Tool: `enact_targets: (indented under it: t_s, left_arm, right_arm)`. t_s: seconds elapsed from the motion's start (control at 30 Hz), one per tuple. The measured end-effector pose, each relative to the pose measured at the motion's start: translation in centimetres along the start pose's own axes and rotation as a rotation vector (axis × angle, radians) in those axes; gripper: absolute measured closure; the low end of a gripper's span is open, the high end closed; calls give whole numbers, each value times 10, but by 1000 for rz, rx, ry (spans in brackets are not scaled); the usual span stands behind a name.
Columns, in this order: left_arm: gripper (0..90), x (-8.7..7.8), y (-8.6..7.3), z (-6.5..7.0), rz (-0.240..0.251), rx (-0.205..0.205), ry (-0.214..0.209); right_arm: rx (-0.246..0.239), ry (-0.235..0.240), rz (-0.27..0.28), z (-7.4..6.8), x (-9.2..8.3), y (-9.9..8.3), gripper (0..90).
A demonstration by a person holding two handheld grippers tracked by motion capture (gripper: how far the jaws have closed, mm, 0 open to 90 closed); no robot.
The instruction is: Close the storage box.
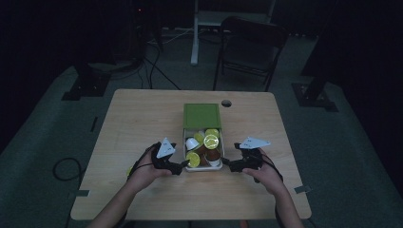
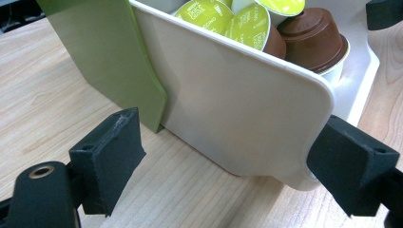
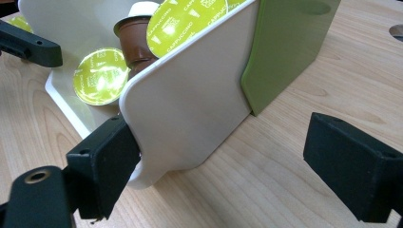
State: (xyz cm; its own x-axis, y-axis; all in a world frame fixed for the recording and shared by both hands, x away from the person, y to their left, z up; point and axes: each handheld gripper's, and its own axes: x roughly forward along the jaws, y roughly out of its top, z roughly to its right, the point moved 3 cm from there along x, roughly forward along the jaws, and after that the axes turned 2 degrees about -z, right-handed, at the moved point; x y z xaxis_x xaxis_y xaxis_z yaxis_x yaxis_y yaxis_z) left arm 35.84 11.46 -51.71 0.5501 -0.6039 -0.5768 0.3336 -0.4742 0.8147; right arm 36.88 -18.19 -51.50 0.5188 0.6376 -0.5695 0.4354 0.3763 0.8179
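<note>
So the white plastic drawer tray (image 1: 203,167) full of green-lidded and brown coffee capsules (image 1: 211,141) is sat mid-tabletop (image 1: 142,123), half pulled out of its green box sleeve (image 1: 202,115) at 12 o'clock. The left gripper (image 1: 182,166) is parked at the tray's 9 o'clock, jaws apart, one pad touching the front corner. The right gripper (image 1: 225,163) is mirrored at 3 o'clock, jaws apart too. Probably best pushed evenly from both sides so nothing jams. The pad contact is seen in the gripper views; the high view gives the layout.

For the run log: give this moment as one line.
left gripper: open, at white drawer corner | right gripper: open, opposite corner | capsules inside
</note>
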Motion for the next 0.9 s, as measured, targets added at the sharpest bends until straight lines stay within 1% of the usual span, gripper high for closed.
enact_targets:
  t_s: [0.17,0.5,0.67,0.9]
  left_arm:
    - [150,1,0,-3,-2,-3,5]
    - [150,3,1,-11,3,-24,15]
    - [150,5,2,-14,1,-25,21]
    - [150,7,2,-19,4,-41,23]
  right_arm:
    - [2,1,1,1,2,2,117]
    - [0,0,3,3,6,4,117]
    - [3,-3,2,4,8,6,117]
    - [13,-10,4,6,11,7,113]
